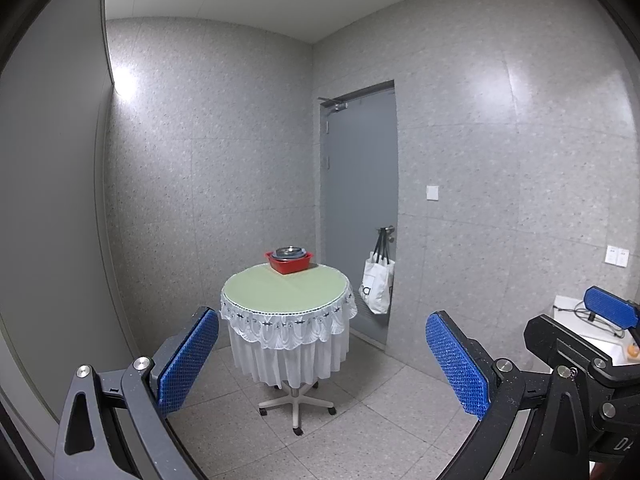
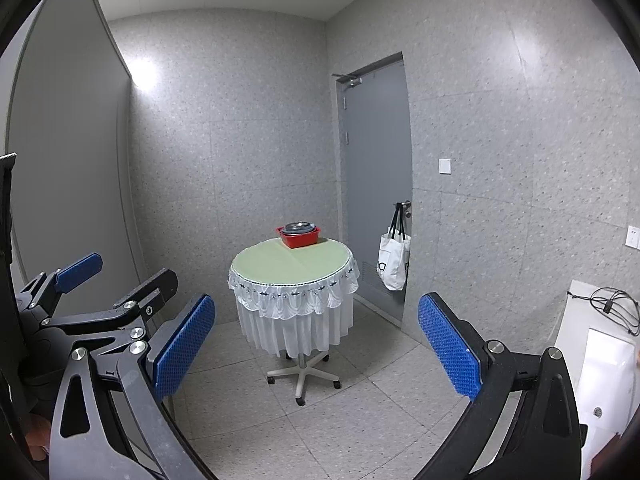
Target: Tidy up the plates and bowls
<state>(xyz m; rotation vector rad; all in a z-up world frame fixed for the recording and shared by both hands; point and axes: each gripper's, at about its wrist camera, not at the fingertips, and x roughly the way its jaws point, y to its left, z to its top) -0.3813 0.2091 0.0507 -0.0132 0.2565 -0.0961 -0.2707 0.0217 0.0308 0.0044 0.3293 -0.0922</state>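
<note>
A red basket (image 1: pixel 289 263) holding stacked plates and bowls (image 1: pixel 289 253) stands at the far edge of a small round table (image 1: pixel 280 292) with a green top and white lace cloth. It also shows in the right wrist view (image 2: pixel 299 237), with the dishes (image 2: pixel 299 227) inside. My left gripper (image 1: pixel 322 360) is open and empty, held well short of the table. My right gripper (image 2: pixel 316 344) is open and empty, also far from the table. Each gripper shows at the edge of the other's view.
A grey door (image 1: pixel 360 208) with a white tote bag (image 1: pixel 378 286) on its handle is right of the table. A white surface (image 2: pixel 600 344) with a black cable is at far right. The table stands on a wheeled base (image 1: pixel 296 406). The floor is tiled.
</note>
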